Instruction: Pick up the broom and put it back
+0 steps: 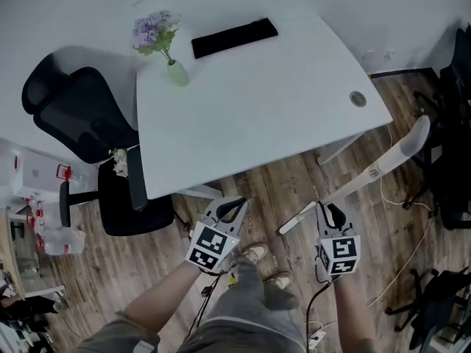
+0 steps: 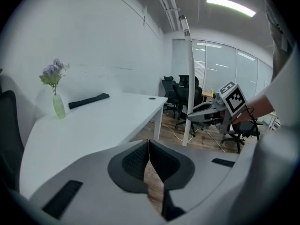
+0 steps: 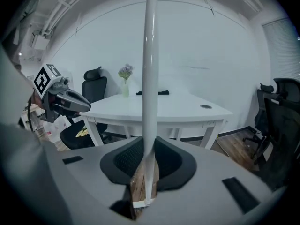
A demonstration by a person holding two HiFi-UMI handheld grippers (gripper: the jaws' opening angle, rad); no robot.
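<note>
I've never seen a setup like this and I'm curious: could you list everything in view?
desk: one, white, centre, by the wall
vase of flowers: one, pale green with purple blooms, far left of the desk
flat pad: one, black, desk's far edge
office chair: one, black, left of the desk
other chairs: several, black, right side
broom: one, white, slanting right of the desk
cables: a few, pale, on the wood floor
left claw: grey, shut, empty
right claw: grey, shut on the broom

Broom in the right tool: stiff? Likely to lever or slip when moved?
Probably stiff: the broom runs straight out of the right tool. It likely levers hard on the grip, since it's held near one end with most of its length beyond. The smooth, round shaft may twist or slip.
</note>
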